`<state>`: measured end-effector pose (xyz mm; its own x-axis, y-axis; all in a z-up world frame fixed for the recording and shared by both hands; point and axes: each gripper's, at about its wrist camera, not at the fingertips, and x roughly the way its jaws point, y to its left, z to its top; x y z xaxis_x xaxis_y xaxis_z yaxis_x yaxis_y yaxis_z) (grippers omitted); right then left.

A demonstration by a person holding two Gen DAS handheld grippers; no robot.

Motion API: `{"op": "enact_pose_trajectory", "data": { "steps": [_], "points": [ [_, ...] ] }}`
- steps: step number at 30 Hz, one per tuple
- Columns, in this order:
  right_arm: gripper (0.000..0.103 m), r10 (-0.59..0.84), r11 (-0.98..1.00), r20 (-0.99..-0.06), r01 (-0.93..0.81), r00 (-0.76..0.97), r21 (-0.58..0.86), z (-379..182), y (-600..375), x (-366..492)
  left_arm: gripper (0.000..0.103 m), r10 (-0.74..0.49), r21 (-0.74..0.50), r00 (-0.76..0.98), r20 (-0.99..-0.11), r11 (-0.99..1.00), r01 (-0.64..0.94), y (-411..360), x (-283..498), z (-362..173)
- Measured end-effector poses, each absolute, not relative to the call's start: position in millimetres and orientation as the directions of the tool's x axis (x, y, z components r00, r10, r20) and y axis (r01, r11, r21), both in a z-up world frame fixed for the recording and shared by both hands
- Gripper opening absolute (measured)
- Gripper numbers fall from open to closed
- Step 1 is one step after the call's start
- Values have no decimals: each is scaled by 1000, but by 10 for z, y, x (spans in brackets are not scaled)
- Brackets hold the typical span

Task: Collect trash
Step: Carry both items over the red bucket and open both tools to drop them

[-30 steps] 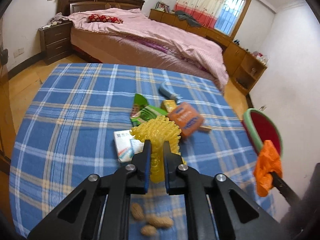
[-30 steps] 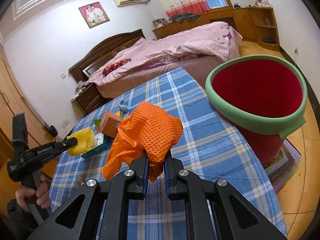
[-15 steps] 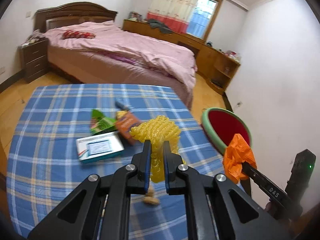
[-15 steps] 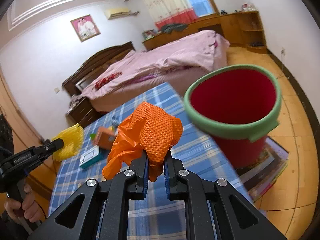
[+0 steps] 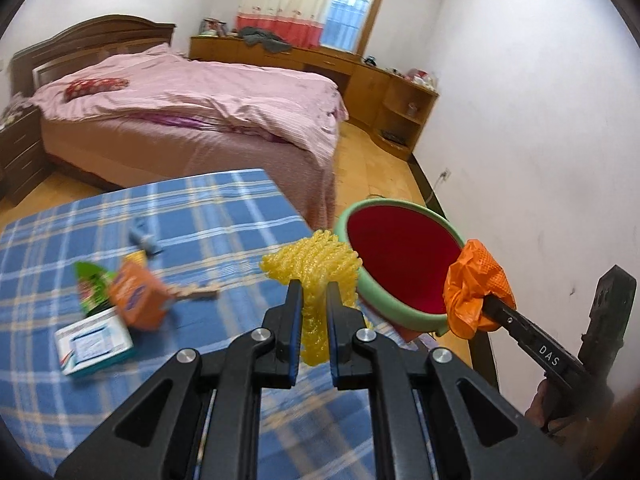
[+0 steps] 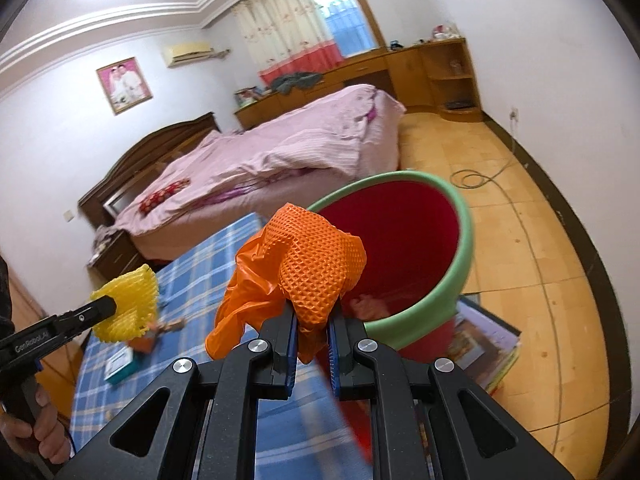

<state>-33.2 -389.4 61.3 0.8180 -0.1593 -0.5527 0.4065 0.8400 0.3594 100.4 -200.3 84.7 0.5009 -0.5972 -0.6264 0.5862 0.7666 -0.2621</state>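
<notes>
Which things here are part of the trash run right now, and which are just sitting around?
Job in hand:
- yellow foam net, clamped in the left gripper
- orange glove, clamped in the right gripper
- red bucket with green rim, beside the table
- orange box, green wrapper, white-teal carton on the tablecloth

Lying about:
- bed
- wooden cabinets
- books under the bucket

Each scene was viewed closely from behind a gripper, angled downward. The red bucket [image 5: 400, 264] [image 6: 404, 240], checked table [image 5: 192, 216] [image 6: 200, 276] and bed [image 5: 208, 108] [image 6: 280, 156] were shared by both views.
</notes>
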Motion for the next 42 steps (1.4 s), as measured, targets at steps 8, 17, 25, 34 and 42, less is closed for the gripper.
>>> {"op": "enact_pose_trajectory", "data": {
  "steps": [8,17,25,34,42],
  "points": [
    [14,-192,817,-587,460,786,349,403,-4325,-209,10,-625,-231,443,-642,709,666,-2756,1116,682],
    [18,-186,837,-615,451,766,309,169,-4590,38,16,-606,-211,403,-686,695,687,-3408,1284,434],
    [31,-142,854,-600,404,787,327,98,-4733,97,28,-536,-161,410,-738,730,664,-3644,1372,295],
    [49,-138,845,-579,400,804,355,171,-4726,-35,31,-529,-148,417,-739,732,665,-3569,1295,363],
    [52,-144,827,-557,409,818,386,335,-4528,-268,31,-535,-161,433,-726,743,650,-3147,1147,500]
  ]
}}
